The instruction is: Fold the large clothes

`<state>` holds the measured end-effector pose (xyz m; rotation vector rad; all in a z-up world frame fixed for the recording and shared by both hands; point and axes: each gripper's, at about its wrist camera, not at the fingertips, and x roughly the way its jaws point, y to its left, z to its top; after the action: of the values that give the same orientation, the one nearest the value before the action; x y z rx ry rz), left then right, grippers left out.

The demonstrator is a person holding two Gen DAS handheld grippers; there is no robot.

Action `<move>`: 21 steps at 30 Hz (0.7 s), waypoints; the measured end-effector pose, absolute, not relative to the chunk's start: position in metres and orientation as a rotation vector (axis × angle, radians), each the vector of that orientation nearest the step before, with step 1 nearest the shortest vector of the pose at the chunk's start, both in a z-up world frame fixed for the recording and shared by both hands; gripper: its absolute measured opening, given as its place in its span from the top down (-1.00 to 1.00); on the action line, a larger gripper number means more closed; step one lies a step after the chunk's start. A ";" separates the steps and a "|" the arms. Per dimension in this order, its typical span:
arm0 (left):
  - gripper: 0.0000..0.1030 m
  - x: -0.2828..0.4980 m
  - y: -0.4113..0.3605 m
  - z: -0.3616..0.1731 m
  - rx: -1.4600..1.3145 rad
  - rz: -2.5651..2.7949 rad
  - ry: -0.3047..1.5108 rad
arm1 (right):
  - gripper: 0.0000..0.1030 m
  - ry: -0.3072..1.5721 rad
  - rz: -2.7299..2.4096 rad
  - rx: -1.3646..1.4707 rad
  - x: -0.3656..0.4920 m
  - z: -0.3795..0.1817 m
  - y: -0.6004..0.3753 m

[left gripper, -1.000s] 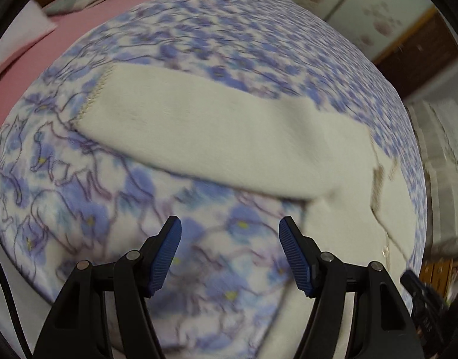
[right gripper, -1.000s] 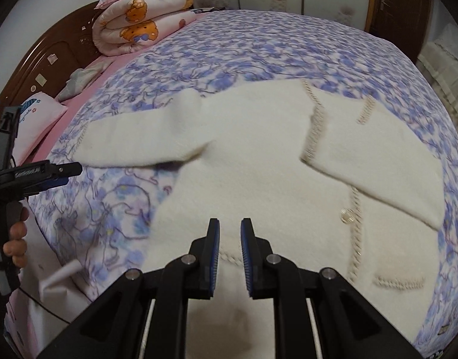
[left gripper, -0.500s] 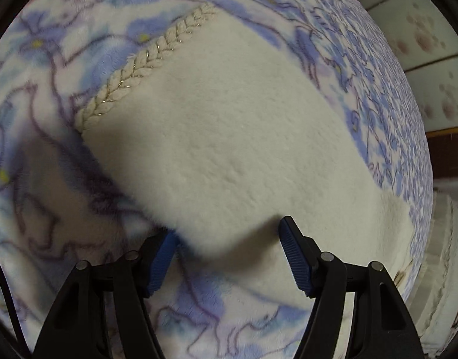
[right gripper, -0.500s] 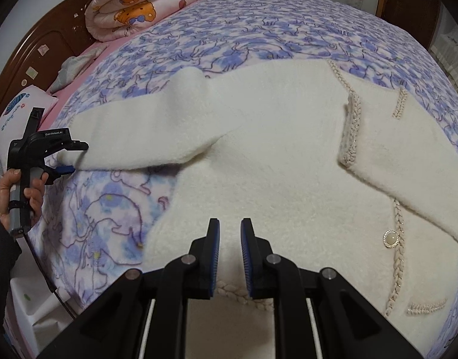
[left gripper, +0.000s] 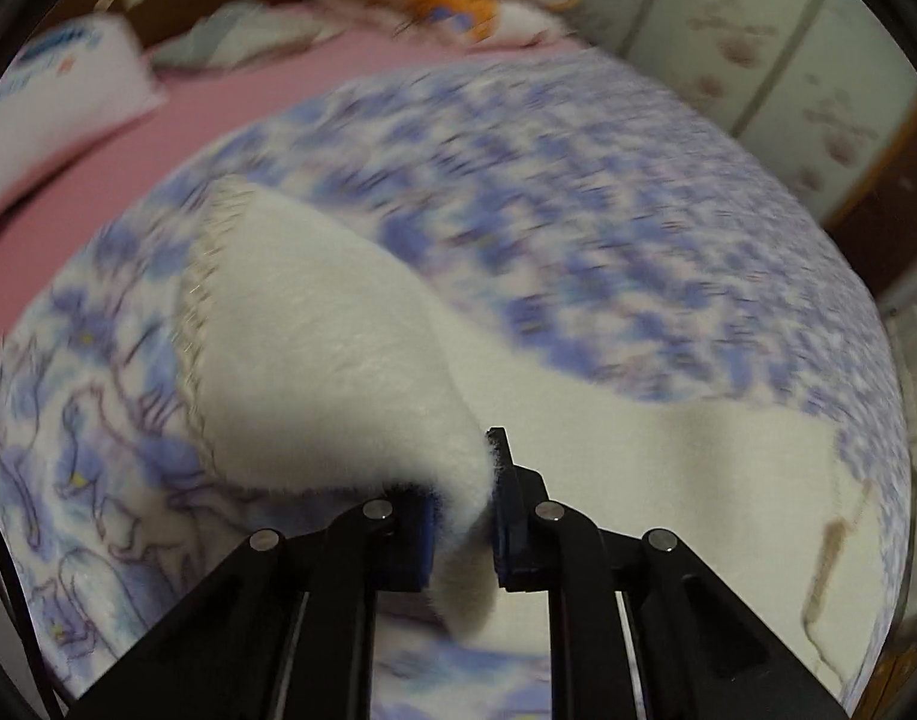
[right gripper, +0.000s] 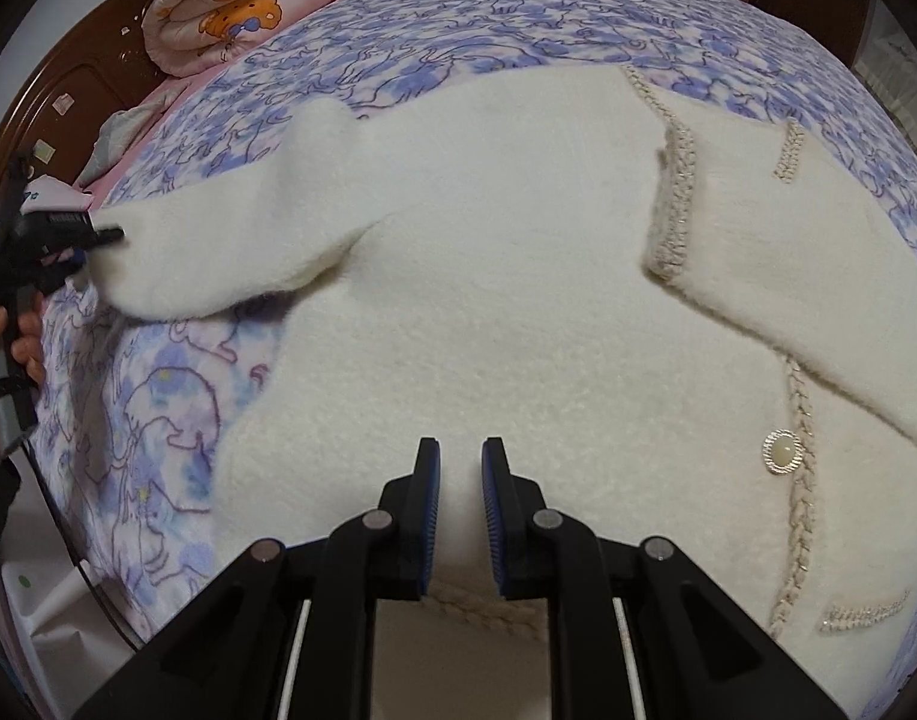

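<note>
While left fingers point(left gripper: 461, 516) pinch the cardigan sleeve point(left gripper: 326, 360), only right-wrist view shows right fingers point(right gripper: 460, 516) slightly parted, empty.

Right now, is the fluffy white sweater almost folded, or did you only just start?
Only just started. Done: the white cardigan lies spread flat on the flowery blanket, and one sleeve is already folded across its front. In hand: the left gripper has pinched the other sleeve near its cuff and lifted it. Left: laying that sleeve over, then folding the body. The right gripper holds nothing.

Home bedroom: blanketed bed point(right gripper: 518, 18), wooden headboard point(right gripper: 80, 84)
</note>
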<state>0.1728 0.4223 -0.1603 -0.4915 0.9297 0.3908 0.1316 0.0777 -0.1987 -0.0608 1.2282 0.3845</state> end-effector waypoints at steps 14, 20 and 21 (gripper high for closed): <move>0.73 0.192 0.136 -0.175 -0.259 -0.203 1.045 | 0.72 1.227 0.219 0.149 0.127 -0.208 -0.044; -0.11 0.186 0.119 -0.229 -0.290 -0.227 1.153 | 0.72 1.217 0.239 0.206 0.126 -0.213 -0.073; -0.31 0.183 0.119 -0.226 -0.301 -0.233 1.144 | 0.72 1.216 0.243 0.211 0.127 -0.213 -0.074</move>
<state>0.1827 0.1192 -0.2263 -0.3005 1.1441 -0.2328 0.1267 -0.0737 -0.2129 0.2105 1.2158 0.2428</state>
